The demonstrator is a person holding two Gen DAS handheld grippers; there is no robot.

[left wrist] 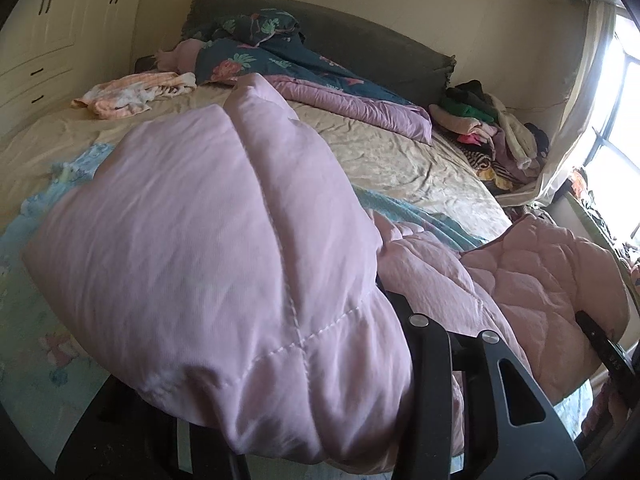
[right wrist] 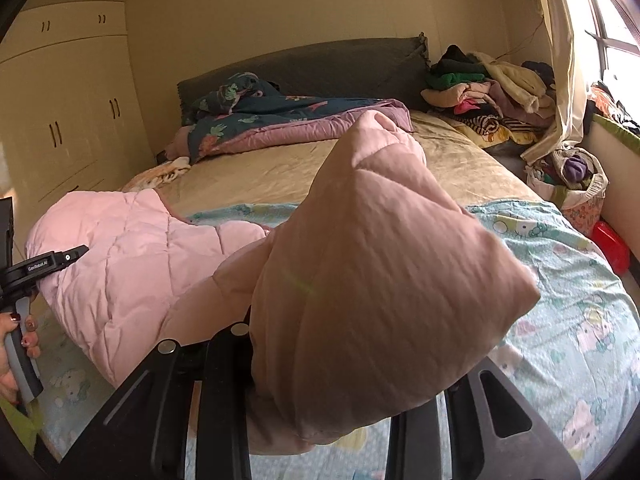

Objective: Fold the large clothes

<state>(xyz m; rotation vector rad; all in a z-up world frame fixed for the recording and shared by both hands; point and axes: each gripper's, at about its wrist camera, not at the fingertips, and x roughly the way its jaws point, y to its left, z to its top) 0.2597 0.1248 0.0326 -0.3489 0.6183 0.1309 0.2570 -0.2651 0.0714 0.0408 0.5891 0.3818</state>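
Pink quilted jacket (left wrist: 224,248) fills the lower centre of the left wrist view, a puffy fold bulging over the left gripper (left wrist: 320,364), whose black arms show only at the bottom right. Fabric runs down between the arms and hides the fingertips; jaws narrow, clamped on the jacket. Rest of the garment trails toward the right of that frame, where a black bar of the other tool pokes in at the right edge.

Right wrist view: same jacket (right wrist: 372,272) bunched in a peaked corner over the right gripper (right wrist: 328,396), centre to lower centre. Black arms frame it at the bottom; jaws narrow, pinching the cloth. Jacket body sags to the left of the frame down onto a pale blue cartoon-print sheet (right wrist: 568,280). A hand (right wrist: 16,344) with dark red nails holds a grey handle at the lower left edge.

Behind: beige bedsheet (right wrist: 280,172) mid frame, dark floral duvet (right wrist: 256,116) with mauve lining against a grey headboard (right wrist: 320,64). Heap of mixed clothes (right wrist: 484,84) upper right. Cream wardrobe (right wrist: 60,112) at left.
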